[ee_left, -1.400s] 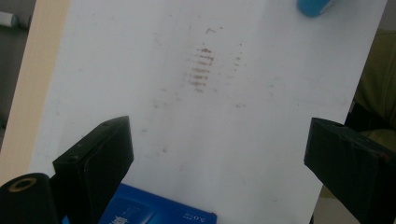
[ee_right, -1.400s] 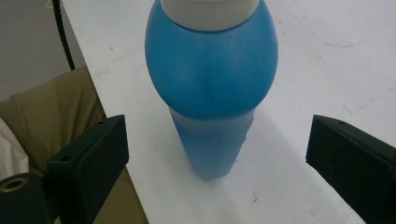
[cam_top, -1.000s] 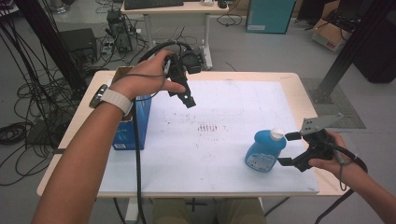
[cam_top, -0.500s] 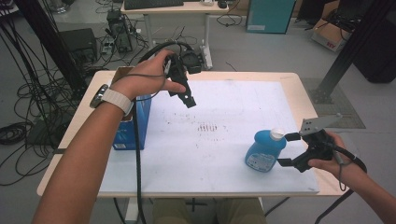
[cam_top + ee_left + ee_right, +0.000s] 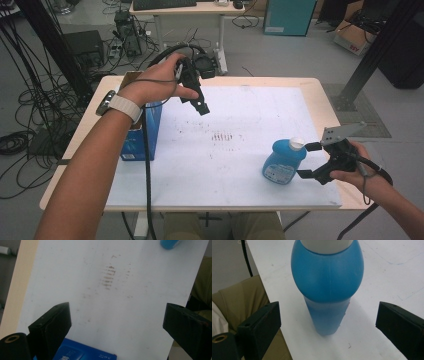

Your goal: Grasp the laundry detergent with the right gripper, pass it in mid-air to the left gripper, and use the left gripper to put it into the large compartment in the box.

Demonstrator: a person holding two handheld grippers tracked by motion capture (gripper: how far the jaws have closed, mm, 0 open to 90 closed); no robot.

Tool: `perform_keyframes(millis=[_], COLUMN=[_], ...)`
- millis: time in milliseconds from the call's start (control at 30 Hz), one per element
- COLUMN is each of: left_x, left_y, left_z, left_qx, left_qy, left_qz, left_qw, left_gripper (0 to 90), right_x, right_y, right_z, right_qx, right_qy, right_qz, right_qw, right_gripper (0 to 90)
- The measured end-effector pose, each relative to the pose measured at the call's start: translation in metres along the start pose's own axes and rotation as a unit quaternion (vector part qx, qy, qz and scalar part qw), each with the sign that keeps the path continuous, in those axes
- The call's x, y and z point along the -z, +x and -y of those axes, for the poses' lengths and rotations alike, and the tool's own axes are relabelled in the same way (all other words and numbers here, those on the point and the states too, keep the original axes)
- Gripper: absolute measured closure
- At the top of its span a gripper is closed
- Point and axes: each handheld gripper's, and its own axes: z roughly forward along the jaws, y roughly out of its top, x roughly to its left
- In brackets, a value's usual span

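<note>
Blue cardboard marks the left of your desk: a blue box stands upright near the left edge, at the border of the white sheet that covers most of the pale wooden top. Your left hand is held above the far end of that box, a white watch on the wrist, and it carries the left tongs, which point down and to the right over the sheet. In the left gripper view their jaws stand spread wide with nothing between them, only bare sheet and a corner of the blue box below. Toward the middle of the sheet lies a patch of brown smudges, well apart from everything else.

Right of that, on the near right part of the sheet, stands the blue bottle with its white cap, upright. Your right tongs sit just beside it on its right, pointing left at it, with the grey plate on top. Their jaws are spread too; in the right gripper view the bottle stands ahead of the gap between them, and neither jaw touches it. Your right hand holds them just over the desk's near right edge.
</note>
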Motion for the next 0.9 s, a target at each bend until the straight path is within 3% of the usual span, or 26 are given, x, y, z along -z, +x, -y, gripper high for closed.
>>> perform_keyframes(millis=[900], left_x=[0.0005], left_y=[-0.0002], left_z=[-0.0006], left_qx=[-0.002], left_qy=[0.002], left_qz=[0.0], left_qw=[1.0], left_gripper=[8.4], right_x=[0.0006], right_y=[0.0003], right_z=[0.0007], right_qx=[0.0], right_qy=[0.0], right_qz=[0.002], right_qw=[1.0], right_gripper=[5.9])
